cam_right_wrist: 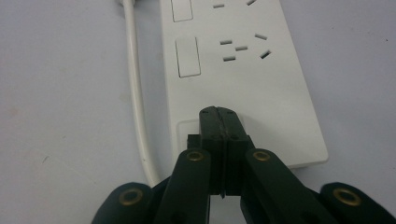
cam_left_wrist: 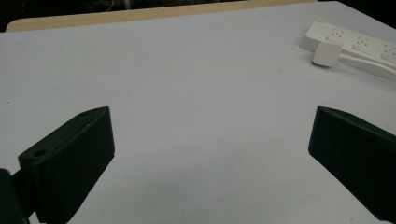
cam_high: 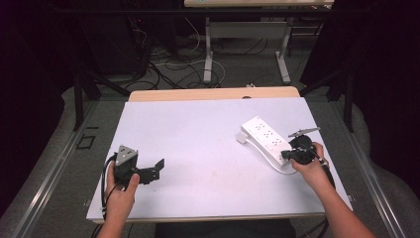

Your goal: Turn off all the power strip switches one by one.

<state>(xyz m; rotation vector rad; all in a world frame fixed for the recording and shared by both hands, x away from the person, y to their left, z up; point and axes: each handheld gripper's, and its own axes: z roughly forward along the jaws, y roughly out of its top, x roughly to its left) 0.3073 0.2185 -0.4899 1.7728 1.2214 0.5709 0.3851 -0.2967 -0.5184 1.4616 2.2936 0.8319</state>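
My right claw [cam_right_wrist: 218, 112] is clenched, its tips resting on the near end of the white power strip [cam_right_wrist: 243, 70], over the last rocker switch. My left claw [cam_left_wrist: 210, 154] is released, well apart from the power strip. I count one power strip, one cord [cam_right_wrist: 137, 93], one plug [cam_left_wrist: 326, 54].

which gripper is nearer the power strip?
Right. The right gripper, jaws shut, sits over the near end of the white power strip. The left gripper rests open, far across the table.
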